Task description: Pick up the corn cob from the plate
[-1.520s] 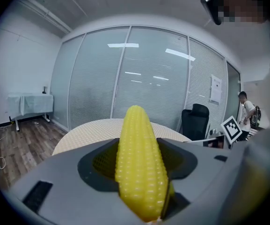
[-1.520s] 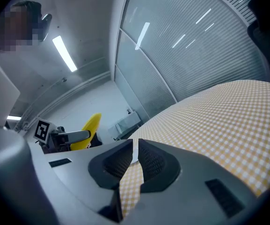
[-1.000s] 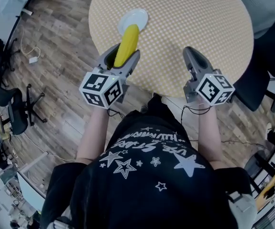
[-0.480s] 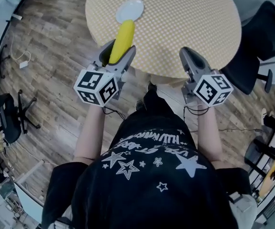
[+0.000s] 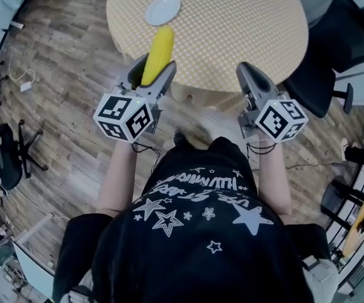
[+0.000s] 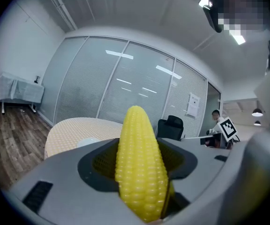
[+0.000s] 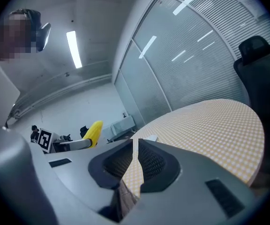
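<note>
Corn cob has come back clear of the plate, left gripper clamping it, right gripper pinched empty; pickup's basically done, I'd just hold steady

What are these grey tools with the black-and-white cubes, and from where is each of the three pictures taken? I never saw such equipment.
There is no robot here. A person holds a hand tool in each hand: the left gripper and the right gripper. Each has two jaws that close like tongs; the patterned cube is part of the tool. The head view comes from a camera on the person's head, looking down. The other two views come from a camera riding on each gripper, looking along its jaws. On the round, checked table lies a white plate with nothing on it. The left gripper's jaws are closed on a yellow corn cob, held clear of the plate. The right gripper's jaws are together with nothing between them.
</note>
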Available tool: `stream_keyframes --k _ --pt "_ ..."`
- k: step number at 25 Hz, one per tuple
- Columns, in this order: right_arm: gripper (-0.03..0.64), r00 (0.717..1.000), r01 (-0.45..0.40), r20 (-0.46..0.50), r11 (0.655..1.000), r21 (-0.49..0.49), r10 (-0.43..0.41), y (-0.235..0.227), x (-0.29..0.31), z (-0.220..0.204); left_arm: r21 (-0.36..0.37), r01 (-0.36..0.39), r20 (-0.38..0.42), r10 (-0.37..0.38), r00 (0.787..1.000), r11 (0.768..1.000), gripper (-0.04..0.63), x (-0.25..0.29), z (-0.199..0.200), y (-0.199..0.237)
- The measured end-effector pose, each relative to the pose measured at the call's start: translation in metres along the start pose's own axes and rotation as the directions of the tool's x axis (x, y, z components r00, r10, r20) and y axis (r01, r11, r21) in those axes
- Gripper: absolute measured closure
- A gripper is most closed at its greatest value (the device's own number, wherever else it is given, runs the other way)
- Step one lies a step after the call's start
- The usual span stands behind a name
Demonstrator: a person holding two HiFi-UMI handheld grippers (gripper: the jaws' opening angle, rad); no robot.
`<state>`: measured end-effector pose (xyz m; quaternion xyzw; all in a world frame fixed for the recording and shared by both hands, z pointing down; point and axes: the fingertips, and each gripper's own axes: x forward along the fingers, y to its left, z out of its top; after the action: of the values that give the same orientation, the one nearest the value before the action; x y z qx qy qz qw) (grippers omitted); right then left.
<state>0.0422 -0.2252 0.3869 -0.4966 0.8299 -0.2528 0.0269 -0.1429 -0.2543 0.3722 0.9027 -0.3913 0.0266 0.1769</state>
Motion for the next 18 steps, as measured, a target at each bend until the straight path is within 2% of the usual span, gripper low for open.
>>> stream_keyframes --k 5,12,18 --pt "0.568 0.997 -0.079 -0.013 0.997 -0.018 0.079 0.007 -0.009 0.01 -0.001 -0.061 0.016 0.061 0.998 0.998 0.345 -0.011 0.003 -0.022" --pt "0.568 0.986 -0.162 -0.052 0.986 -0.044 0.16 -0.007 -0.046 0.015 -0.004 -0.146 0.073 0.146 0.987 0.989 0.345 -0.017 0.006 -0.071" --pt "0.568 0.973 -0.224 -0.082 0.971 -0.08 0.217 -0.023 -0.083 0.008 -0.004 -0.197 0.085 0.197 0.977 0.98 0.345 -0.022 -0.011 -0.117"
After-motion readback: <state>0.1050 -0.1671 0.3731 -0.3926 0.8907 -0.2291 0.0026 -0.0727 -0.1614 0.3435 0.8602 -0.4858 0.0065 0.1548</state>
